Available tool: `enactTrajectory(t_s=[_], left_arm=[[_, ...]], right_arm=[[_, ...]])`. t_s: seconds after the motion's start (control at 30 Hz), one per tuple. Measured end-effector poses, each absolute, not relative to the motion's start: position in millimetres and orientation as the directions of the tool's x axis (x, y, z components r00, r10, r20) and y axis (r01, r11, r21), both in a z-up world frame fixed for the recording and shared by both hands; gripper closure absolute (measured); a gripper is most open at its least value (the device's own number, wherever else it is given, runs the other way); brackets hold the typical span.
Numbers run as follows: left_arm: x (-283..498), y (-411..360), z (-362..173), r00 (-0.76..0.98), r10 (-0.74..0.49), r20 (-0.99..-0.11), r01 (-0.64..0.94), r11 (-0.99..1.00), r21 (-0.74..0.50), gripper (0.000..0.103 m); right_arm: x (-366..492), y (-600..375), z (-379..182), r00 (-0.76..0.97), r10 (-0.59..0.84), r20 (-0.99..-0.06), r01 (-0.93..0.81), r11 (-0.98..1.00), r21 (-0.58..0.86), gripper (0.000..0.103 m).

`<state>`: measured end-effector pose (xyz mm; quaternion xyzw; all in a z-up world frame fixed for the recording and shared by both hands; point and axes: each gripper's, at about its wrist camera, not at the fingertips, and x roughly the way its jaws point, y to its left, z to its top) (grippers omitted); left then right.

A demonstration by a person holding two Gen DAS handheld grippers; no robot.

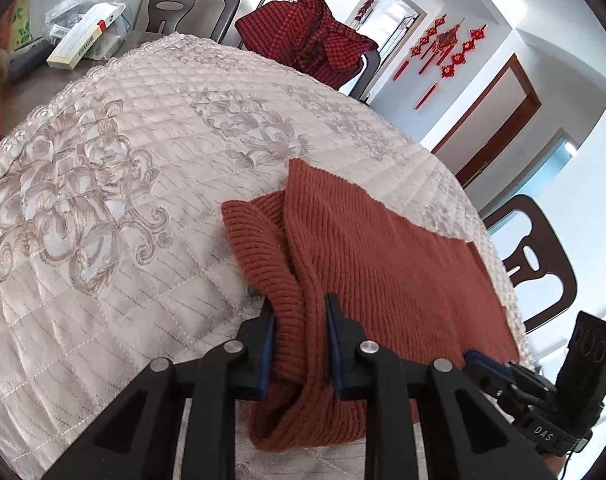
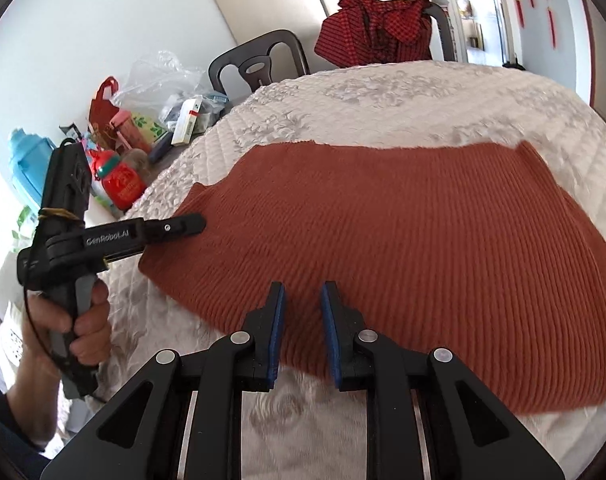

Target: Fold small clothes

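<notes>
A rust-red ribbed knit sweater [image 1: 383,260] [image 2: 403,220] lies spread on a cream quilted table cover [image 1: 123,200] [image 2: 383,100]. My left gripper [image 1: 299,304] is shut on a bunched fold at the sweater's left side, with knit filling the gap between its blue pads. In the right wrist view the left gripper [image 2: 191,226] reaches onto the sweater's left edge, held by a hand [image 2: 87,328]. My right gripper [image 2: 301,290] hovers at the sweater's near hem, jaws a narrow gap apart, with flat cloth beneath and nothing pinched. The right gripper [image 1: 473,356] also shows low at the sweater's right edge.
A red checked garment [image 1: 315,36] [image 2: 379,28] hangs over a far chair. Dark chairs [image 1: 191,4] [image 1: 543,260] stand around the table. Boxes and plastic bags [image 1: 83,36], a red bottle [image 2: 121,180] and a blue container [image 2: 27,160] crowd the left end.
</notes>
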<state>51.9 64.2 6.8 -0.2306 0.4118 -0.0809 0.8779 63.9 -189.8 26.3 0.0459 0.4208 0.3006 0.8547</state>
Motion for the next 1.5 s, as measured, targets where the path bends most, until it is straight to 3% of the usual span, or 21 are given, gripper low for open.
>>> enactTrajectory(t_s=[0.33,0.57,0.73,1.0,1.03,1.13,1.2,1.3,1.5], left_arm=[[52.3,60.2,30.8,0.667,-0.381,-0.641,0.01,0.864,-0.503,0.082],[60.0,35.4,72.0,0.684,-0.46,-0.566,0.125,0.839,-0.53,0.083],[73.0,-7.0,93.6,0.655,-0.539,-0.529,0.236,0.812,-0.534,0.084],[98.9,-105.3,65.4,0.484,-0.648,-0.589,0.379,0.761,-0.526,0.084],[102.0,-112.2,56.8,0.454,-0.653,-0.607,0.375,0.757,-0.535,0.084],[98.9,-113.8,47.1,0.406,-0.685,-0.605,0.37,0.728,-0.577,0.083],[89.5,-101.4,58.5,0.444,-0.693,-0.567,0.389,0.72,-0.575,0.083],[77.7,-71.9,76.3,0.536,-0.662,-0.524,0.381,0.744,-0.549,0.072],[71.0,-36.6,56.6,0.604,-0.501,-0.62,0.261,0.859,-0.441,0.07]], right_arm=[[122.6,-181.8,25.7,0.46,0.547,-0.7,-0.38,0.833,0.401,0.084],[82.8,-195.7,22.8,0.374,0.626,-0.685,-0.444,0.769,0.46,0.084],[53.5,-244.3,29.7,0.403,0.647,-0.647,-0.382,0.761,0.524,0.084],[48.7,-301.7,34.6,0.509,0.605,-0.613,-0.244,0.784,0.571,0.084],[49.0,-304.9,34.8,0.511,0.614,-0.601,-0.242,0.774,0.585,0.08],[48.8,-313.3,32.6,0.512,0.643,-0.57,-0.226,0.741,0.633,0.047],[48.7,-319.1,30.4,0.502,0.68,-0.535,-0.223,0.699,0.679,0.047],[52.6,-318.4,27.6,0.475,0.733,-0.488,-0.22,0.635,0.74,0.047],[69.9,-301.1,22.0,0.418,0.794,-0.442,-0.225,0.562,0.796,0.047]])
